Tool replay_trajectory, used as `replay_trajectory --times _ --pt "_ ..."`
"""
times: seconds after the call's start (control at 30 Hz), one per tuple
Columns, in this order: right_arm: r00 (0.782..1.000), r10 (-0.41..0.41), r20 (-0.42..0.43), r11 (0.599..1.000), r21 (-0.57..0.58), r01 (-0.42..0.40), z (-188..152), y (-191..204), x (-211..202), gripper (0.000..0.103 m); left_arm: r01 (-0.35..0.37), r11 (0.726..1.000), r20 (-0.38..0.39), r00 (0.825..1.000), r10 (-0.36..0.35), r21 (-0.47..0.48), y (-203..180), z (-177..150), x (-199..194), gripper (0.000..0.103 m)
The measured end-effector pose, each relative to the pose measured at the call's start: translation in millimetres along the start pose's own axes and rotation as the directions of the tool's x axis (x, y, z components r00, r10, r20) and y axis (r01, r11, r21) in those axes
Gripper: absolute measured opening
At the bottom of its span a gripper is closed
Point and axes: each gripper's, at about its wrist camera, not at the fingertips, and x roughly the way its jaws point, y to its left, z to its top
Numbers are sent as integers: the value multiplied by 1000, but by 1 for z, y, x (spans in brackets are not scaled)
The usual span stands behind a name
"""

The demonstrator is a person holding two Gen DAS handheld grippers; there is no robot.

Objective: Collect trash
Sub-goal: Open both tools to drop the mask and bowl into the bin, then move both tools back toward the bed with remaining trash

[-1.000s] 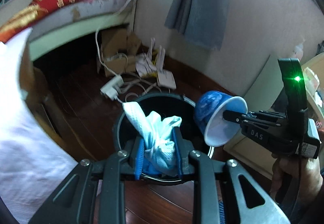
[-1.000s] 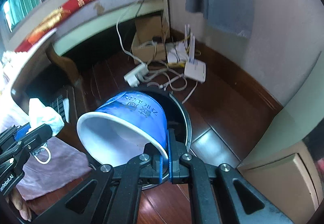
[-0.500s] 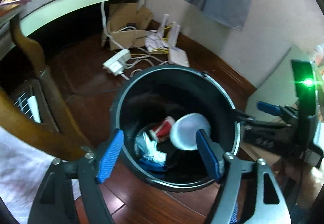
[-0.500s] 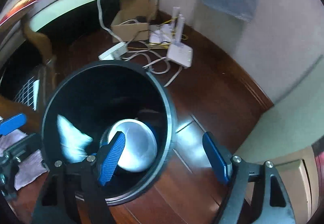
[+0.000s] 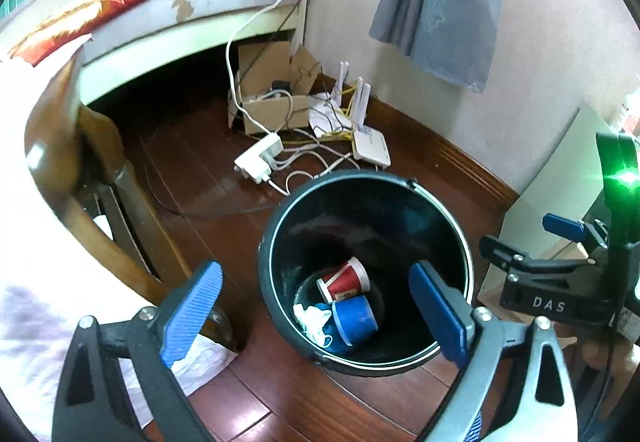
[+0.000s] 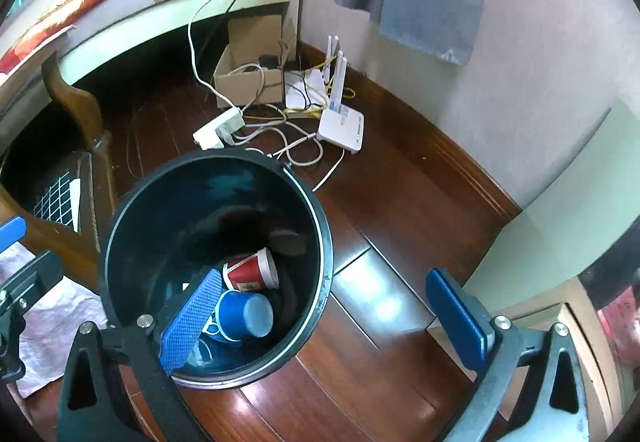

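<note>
A black bin (image 5: pixel 400 178) stands on the dark wood floor. At its bottom lie a red paper cup (image 5: pixel 344 280), a blue paper cup (image 5: pixel 354 318) and a crumpled white-and-blue face mask (image 5: pixel 314 322). My left gripper (image 5: pixel 314 268) hovers over the bin, its jaws opening wide and holding nothing. My right gripper (image 6: pixel 324 274) is also above the bin (image 6: pixel 320 226), jaws opening and nothing between them. In the right wrist view the red cup (image 6: pixel 250 274) and blue cup (image 6: pixel 246 314) show, with the mask partly hidden behind a blue pad (image 6: pixel 192 322).
Behind the bin lie a white power strip (image 5: pixel 260 158), a router (image 5: pixel 370 148), tangled cables and an open cardboard box (image 5: pixel 268 98). A curved wooden furniture leg (image 5: pixel 100 218) and a pale cloth (image 5: pixel 200 362) sit to the left. A pale cabinet (image 5: pixel 552 178) stands on the right.
The left gripper let go of the face mask and the right let go of the blue cup. Both dropped into the bin, and both pairs of jaws spread wide.
</note>
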Motion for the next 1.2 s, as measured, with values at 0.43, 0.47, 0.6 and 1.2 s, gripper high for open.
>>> replay_trajectory --times 0.43,0.47,0.6,1.2 --pt "986 36 160 999 21 -40 29 5 -88 103 -54 998 122 991 58 -33 9 18 -76 97" --pt "984 44 173 999 19 -48 30 8 -95 103 -56 998 134 989 61 -38 12 18 -83 97" --pt "977 65 205 998 -1 -67 36 23 -114 103 -69 996 166 983 77 -53 19 20 -99 100" --pt "916 273 294 959 -162 -234 52 120 -155 103 -147 963 246 948 202 -226 107 -2 -163 100"
